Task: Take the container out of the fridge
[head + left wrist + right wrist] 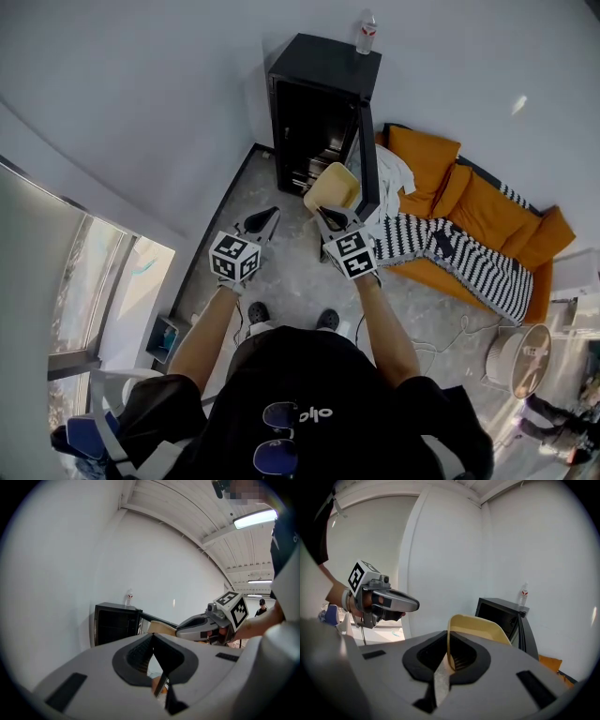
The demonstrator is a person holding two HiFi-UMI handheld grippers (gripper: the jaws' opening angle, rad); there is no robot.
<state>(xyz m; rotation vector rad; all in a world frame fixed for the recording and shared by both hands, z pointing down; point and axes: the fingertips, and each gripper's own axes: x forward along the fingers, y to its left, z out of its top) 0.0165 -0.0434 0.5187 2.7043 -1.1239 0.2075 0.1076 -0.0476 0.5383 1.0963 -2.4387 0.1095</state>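
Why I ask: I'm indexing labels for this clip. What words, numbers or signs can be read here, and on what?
"olo" or similar: white print on the person's black shirt, reading uncertain.
Red label on the bottle atop the fridge: too small to read.
Cubes on the left gripper and right gripper: black-and-white square markers, no letters.
Yellow container: no print visible.

The container (335,187) in my tongs is pale yellow, and the fridge (323,103) is black. My left gripper (265,218) and right gripper (330,217) are grey, with black-and-white square markers on their cubes. The sofa (473,202) is orange, and its blanket (469,258) is black-and-white striped.
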